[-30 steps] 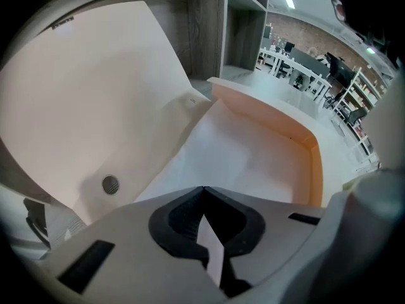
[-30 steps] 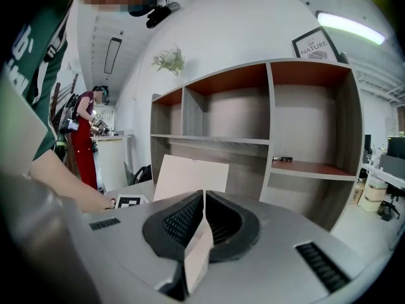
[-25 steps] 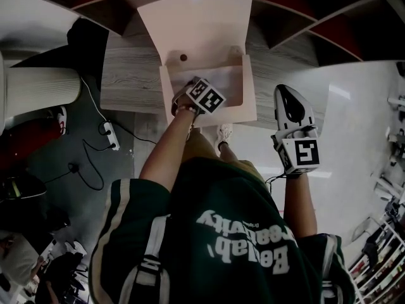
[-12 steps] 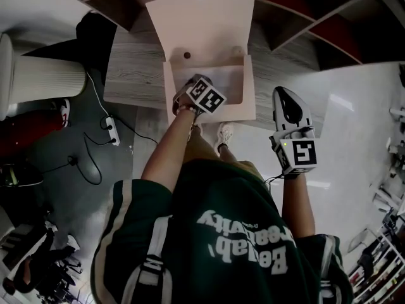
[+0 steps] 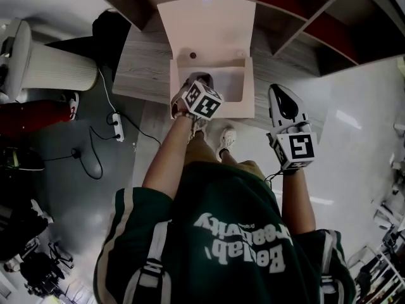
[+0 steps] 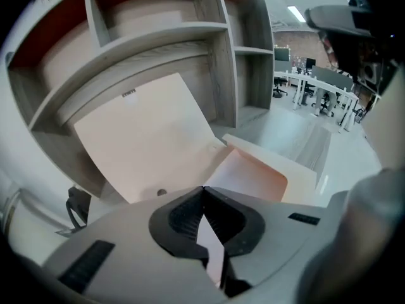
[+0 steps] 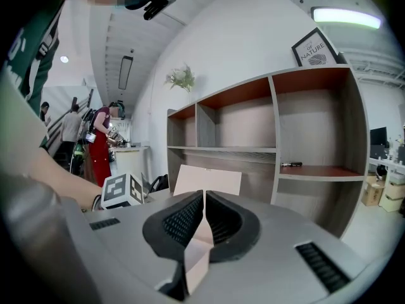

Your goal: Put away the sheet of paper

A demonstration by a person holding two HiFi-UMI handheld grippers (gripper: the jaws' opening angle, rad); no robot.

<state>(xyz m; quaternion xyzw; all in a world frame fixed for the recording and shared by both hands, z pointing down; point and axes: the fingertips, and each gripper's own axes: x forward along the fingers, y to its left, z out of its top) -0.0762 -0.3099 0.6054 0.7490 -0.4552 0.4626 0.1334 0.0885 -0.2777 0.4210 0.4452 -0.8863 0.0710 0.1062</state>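
Note:
A pale peach folder lies open on the grey wooden desk (image 5: 142, 75). Its flap (image 5: 205, 27) leans up against the shelves, and its pocket (image 5: 231, 87) faces me. The pocket's inside looks paler, and I cannot tell whether that is the sheet. My left gripper (image 5: 201, 84) hovers over the pocket's left half, jaws shut with nothing between them. The left gripper view has its tips (image 6: 203, 189) meeting in front of the flap (image 6: 152, 144) and pocket (image 6: 253, 173). My right gripper (image 5: 276, 90) hangs off the desk's right end, its jaws (image 7: 204, 194) shut and empty.
Wooden shelves with red backs (image 5: 329, 27) rise behind the desk. One shelf holds a small dark object (image 7: 292, 164). A white ribbed cylinder (image 5: 50, 71), a black bag (image 5: 114, 27) and a power strip with cables (image 5: 114, 122) are at the left. People stand far off (image 7: 101, 144).
The head view has drifted. My left gripper has drawn back slightly toward the pocket's near edge. The right gripper keeps its place beside the desk.

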